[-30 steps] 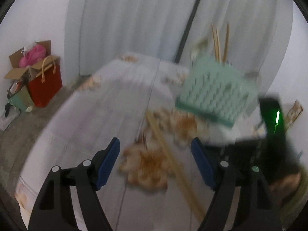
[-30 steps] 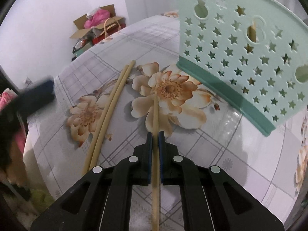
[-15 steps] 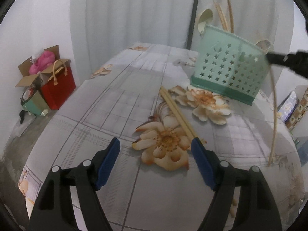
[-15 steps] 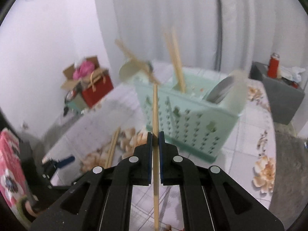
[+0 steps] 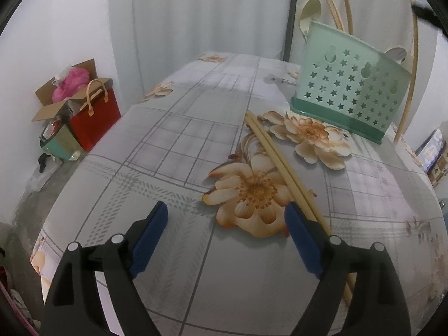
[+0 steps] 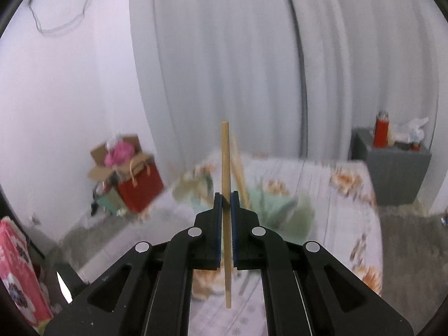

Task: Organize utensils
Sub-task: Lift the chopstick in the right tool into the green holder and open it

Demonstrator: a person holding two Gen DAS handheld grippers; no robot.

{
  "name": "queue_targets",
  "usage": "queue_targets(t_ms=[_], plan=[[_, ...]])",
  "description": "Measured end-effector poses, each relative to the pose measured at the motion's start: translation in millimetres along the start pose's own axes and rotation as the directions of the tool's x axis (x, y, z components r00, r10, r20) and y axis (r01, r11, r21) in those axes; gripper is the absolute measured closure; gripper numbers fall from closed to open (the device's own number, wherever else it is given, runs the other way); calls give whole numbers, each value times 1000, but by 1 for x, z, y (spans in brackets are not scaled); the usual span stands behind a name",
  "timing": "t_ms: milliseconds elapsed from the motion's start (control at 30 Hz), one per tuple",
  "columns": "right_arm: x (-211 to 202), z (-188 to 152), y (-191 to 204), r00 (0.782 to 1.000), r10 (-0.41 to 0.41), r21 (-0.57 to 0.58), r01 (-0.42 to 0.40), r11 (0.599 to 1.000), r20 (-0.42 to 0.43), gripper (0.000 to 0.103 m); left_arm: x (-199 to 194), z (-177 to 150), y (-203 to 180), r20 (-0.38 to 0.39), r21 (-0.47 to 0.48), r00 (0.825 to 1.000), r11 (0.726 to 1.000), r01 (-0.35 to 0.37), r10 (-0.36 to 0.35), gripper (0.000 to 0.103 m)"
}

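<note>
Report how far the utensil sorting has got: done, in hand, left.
Done: a spoon and several chopsticks already stand in the green basket. In hand: the right gripper is shut on one chopstick, lifted off the table. Left: two chopsticks lie on the tablecloth; the left gripper hovers near them, jaws opening, nothing between.
</note>
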State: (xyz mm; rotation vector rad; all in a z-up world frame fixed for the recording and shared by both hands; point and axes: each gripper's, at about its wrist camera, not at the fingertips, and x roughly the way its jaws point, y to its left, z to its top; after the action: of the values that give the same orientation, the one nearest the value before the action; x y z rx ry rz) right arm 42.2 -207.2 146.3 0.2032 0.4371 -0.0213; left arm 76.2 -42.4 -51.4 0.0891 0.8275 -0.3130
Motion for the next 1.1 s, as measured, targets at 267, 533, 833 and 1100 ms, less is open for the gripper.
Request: queue_targets(t_ms=[267,533,833,1100], plan=[[-21,51,-17,980,-6,33,0,999,199,99,1,0,0,-3,-2,1000,1000,-19,19,15],[9,66,-39,968,-59,103,34,994,244,99,1,0,2,-3,-8,999,999,-33,33,13],[65,38,-67,991,-99,170,82,982,92,99,2,0,1,-4,-7,999,999,-36,36,11],[63,14,-83,984,-177,165,179,970,-29,79,2,-1,2,-4,-10,999,999,-38,38,11]])
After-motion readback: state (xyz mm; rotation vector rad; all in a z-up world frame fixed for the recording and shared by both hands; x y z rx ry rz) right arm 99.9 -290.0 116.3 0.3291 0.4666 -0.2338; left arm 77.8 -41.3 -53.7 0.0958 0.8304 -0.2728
